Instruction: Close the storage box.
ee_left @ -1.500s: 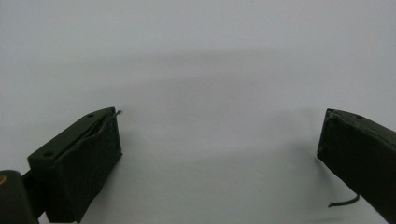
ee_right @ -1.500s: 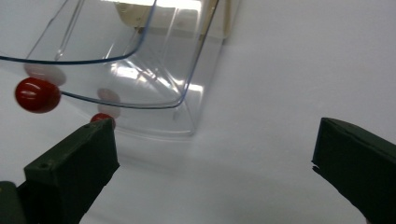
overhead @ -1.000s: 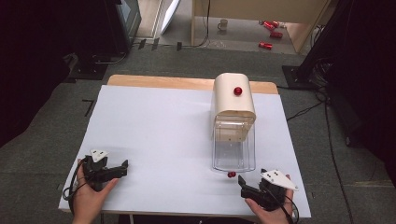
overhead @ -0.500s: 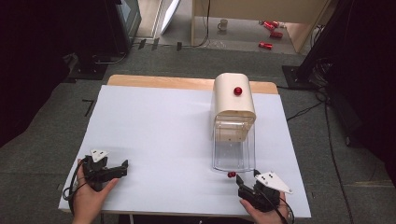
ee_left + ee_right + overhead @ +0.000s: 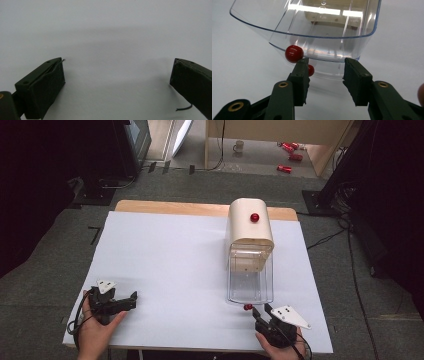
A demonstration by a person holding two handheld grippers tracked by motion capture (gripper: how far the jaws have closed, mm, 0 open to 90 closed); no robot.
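Observation:
A cream rounded box (image 5: 250,227) with a red knob (image 5: 255,217) on top stands at the right of the white table (image 5: 175,265). A clear plastic drawer (image 5: 250,285) sticks out of its front towards me. The drawer's small red ball handle (image 5: 247,307) (image 5: 294,53) sits at its near end. My right gripper (image 5: 256,313) (image 5: 325,65) points at the drawer front, and its jaws have just been closing. The ball lies just outside the left jaw's tip, and nothing is between the pads. My left gripper (image 5: 131,300) (image 5: 117,75) rests wide open on the bare table at the near left.
A strip of the wooden tabletop (image 5: 200,210) shows beyond the white cover. Dark stands and cables (image 5: 345,235) lie on the floor around the table. A mug (image 5: 239,146) and red cans (image 5: 290,155) sit on the floor far behind.
The right gripper's jaws have narrowed and the gripper has edged slightly left, close to the drawer's red ball. The left gripper and the box have stayed put.

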